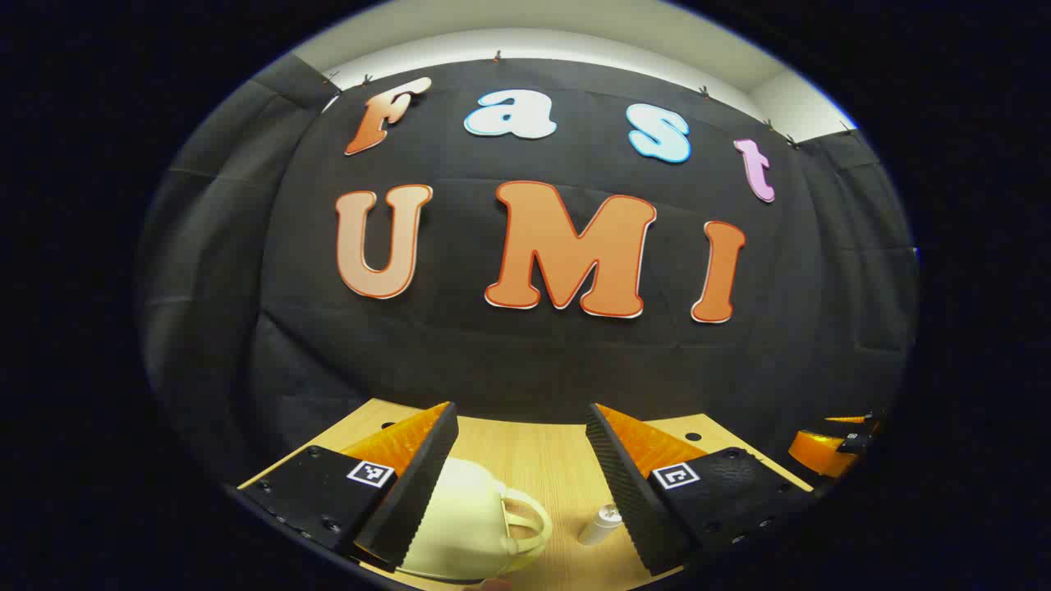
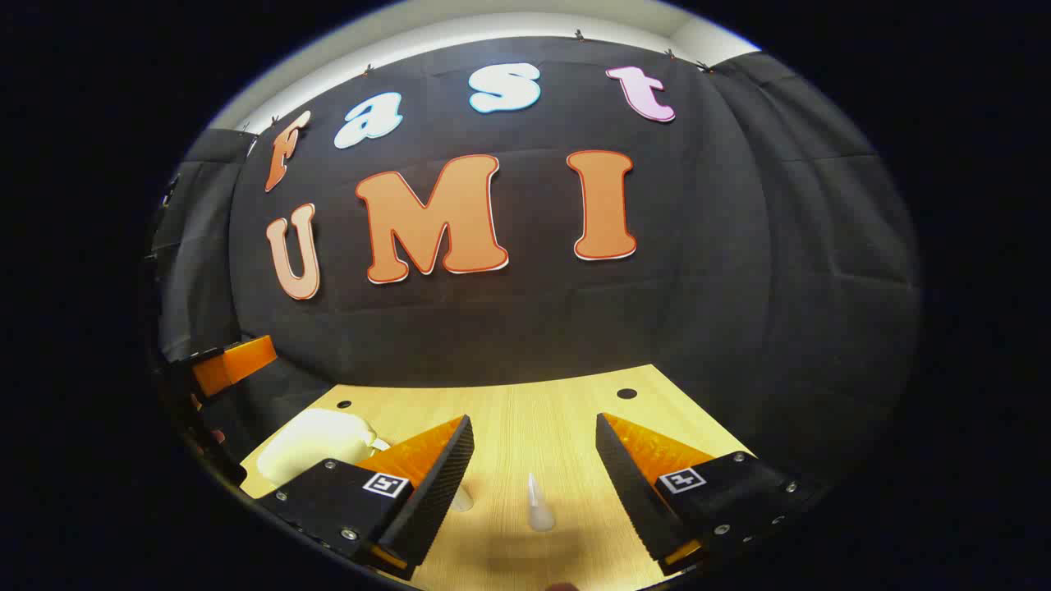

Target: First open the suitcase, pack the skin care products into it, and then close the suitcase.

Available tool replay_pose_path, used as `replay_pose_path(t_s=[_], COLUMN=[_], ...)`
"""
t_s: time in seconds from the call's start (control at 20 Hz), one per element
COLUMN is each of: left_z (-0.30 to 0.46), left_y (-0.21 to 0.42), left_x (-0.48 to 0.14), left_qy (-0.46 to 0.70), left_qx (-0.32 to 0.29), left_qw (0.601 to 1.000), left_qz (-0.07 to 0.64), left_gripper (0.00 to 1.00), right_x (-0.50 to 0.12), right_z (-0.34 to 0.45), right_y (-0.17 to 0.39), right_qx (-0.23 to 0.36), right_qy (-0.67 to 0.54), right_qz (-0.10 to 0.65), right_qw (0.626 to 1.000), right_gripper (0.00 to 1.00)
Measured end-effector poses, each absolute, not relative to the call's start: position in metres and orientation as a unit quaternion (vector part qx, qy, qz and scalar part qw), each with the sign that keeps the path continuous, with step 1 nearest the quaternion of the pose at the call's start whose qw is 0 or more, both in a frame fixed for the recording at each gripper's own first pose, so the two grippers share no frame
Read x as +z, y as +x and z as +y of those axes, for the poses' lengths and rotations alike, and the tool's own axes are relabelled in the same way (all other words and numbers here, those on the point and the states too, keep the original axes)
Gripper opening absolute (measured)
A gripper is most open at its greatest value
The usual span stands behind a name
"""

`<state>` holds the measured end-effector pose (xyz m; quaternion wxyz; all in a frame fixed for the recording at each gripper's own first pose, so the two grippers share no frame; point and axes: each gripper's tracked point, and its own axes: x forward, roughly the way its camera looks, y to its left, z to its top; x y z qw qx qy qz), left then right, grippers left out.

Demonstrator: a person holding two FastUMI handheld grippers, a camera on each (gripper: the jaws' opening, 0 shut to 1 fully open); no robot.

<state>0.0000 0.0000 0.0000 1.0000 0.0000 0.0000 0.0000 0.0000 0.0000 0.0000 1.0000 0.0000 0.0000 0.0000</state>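
The left gripper's fingers (image 1: pixel 415 484) hide part of the cream suitcase (image 1: pixel 472 525), its base cut off.

Screwed black tongs (image 1: pixel 521 484) mounts, square markers

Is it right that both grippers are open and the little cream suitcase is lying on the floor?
Not quite. Both grippers, left and right, are open, but the cream suitcase lies on the wooden table, as the left gripper view shows.

Staged recording booth, black cloth wall (image 1: pixel 525 353) pinned below a white ceiling strip (image 1: pixel 575 45), pale wooden table (image 2: pixel 542 427) with drilled holes set against that cloth
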Motion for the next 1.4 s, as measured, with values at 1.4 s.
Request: replay_pose_path(t_s=[1.4], left_z=[0.01], left_y=[-0.022], left_x=[-0.032], left_qy=[0.142], left_qx=[0.0], left_qw=[0.99], left_qz=[0.005], left_gripper=[0.98], right_x=[-0.026], right_z=[0.011], right_y=[0.011], right_qx=[0.01], right_qy=[-0.048], right_qz=[-0.002], right_qw=[0.999], right_gripper=[0.95])
